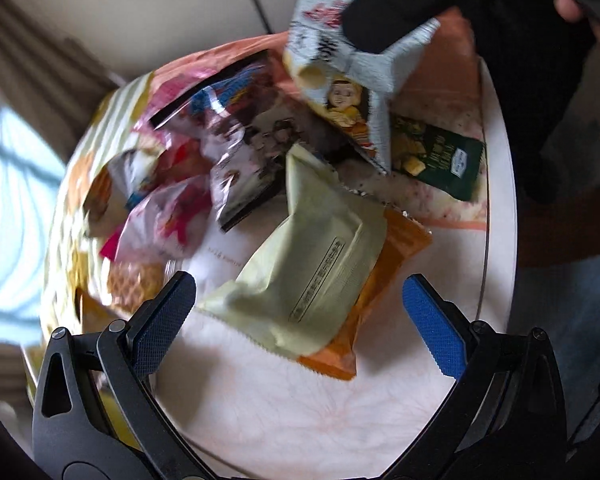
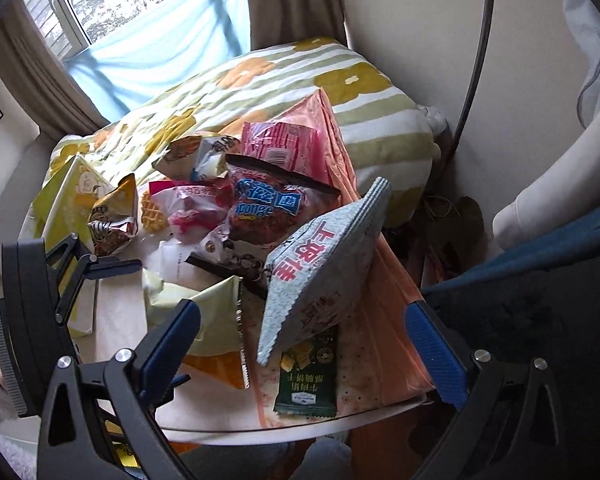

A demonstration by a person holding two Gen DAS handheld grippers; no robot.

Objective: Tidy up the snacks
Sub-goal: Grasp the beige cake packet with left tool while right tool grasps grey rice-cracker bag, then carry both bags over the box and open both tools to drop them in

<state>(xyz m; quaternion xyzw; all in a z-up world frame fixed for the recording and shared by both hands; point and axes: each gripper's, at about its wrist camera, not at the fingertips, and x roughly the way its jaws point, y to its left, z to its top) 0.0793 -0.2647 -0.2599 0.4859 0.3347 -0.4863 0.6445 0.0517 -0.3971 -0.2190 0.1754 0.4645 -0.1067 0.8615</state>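
Currently both grippers stand wide open, holding nothing. The left gripper [image 1: 300, 316] straddles the pale-green packet [image 1: 304, 268], which lies on an orange packet [image 1: 384, 292] on the round table [image 1: 500, 208]. The right gripper [image 2: 300, 344] hovers near the tilted grey-blue bag [image 2: 320, 264]. Lower squarely; close on the packet body, avoiding the packet beneath
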